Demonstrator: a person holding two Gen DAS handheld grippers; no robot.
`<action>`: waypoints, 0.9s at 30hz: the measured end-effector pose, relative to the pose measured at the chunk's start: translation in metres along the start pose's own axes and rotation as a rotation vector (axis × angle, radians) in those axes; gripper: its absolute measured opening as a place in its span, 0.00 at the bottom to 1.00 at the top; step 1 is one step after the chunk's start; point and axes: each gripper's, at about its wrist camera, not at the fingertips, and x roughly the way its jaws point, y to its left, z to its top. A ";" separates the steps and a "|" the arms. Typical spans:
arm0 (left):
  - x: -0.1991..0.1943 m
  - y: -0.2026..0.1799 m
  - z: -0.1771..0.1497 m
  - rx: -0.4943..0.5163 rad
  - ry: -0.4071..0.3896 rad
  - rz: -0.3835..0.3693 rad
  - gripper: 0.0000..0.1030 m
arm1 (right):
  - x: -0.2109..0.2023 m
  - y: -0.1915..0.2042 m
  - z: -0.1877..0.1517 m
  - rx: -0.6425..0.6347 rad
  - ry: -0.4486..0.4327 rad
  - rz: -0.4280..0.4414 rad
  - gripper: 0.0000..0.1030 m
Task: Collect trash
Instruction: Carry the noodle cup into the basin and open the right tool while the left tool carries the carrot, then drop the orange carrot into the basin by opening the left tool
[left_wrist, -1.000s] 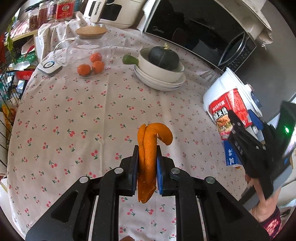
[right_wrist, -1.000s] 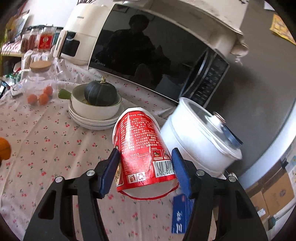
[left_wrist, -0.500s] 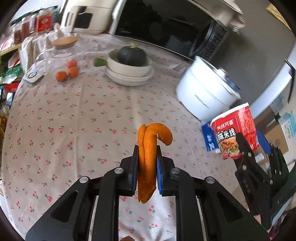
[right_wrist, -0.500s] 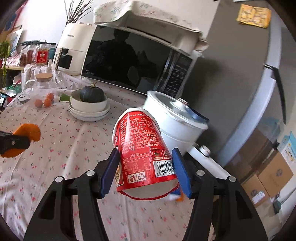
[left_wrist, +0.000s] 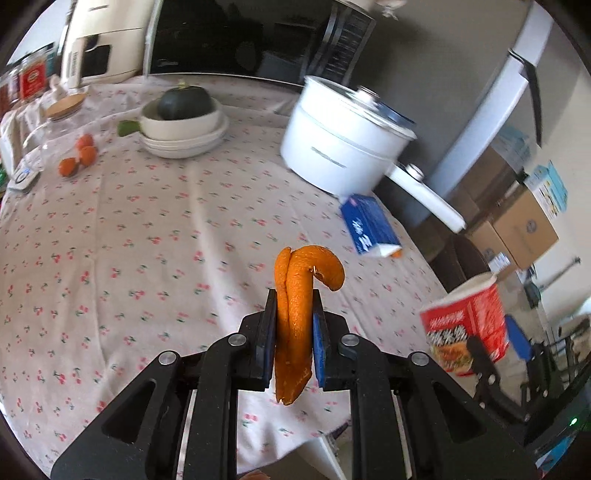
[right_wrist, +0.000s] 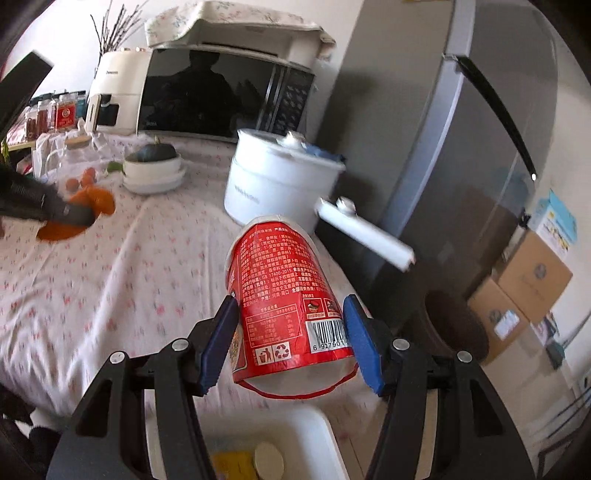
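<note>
My left gripper (left_wrist: 294, 325) is shut on a curled strip of orange peel (left_wrist: 295, 295), held above the front part of the cherry-print tablecloth (left_wrist: 147, 229). In the right wrist view that peel (right_wrist: 92, 199) shows at far left. My right gripper (right_wrist: 291, 332) is shut on a red instant-noodle cup (right_wrist: 284, 291), tilted with its bottom toward the camera, past the table's right edge. The same cup (left_wrist: 465, 325) appears low right in the left wrist view. A white bin (right_wrist: 314, 428) with scraps inside sits right below the cup.
On the table stand a white electric pot (left_wrist: 343, 147) with a long handle, a blue packet (left_wrist: 369, 225), stacked bowls with a dark squash (left_wrist: 184, 118), small oranges (left_wrist: 79, 158) and a glass jar. A microwave (right_wrist: 221, 92), a grey fridge (right_wrist: 461, 147) and cardboard boxes (right_wrist: 532, 280) surround it.
Both grippers swung right with their loads. The noodle cup left the table and now hangs over the white bin. The peel moved toward the table's right side.
</note>
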 end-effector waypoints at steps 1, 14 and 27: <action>0.001 -0.005 -0.002 0.012 0.003 -0.007 0.15 | -0.003 -0.004 -0.010 0.004 0.020 0.003 0.57; 0.017 -0.063 -0.027 0.151 0.045 -0.075 0.15 | -0.023 -0.024 -0.079 0.028 0.118 -0.016 0.81; 0.036 -0.111 -0.060 0.255 0.135 -0.151 0.16 | -0.001 -0.096 -0.093 0.242 0.204 -0.233 0.83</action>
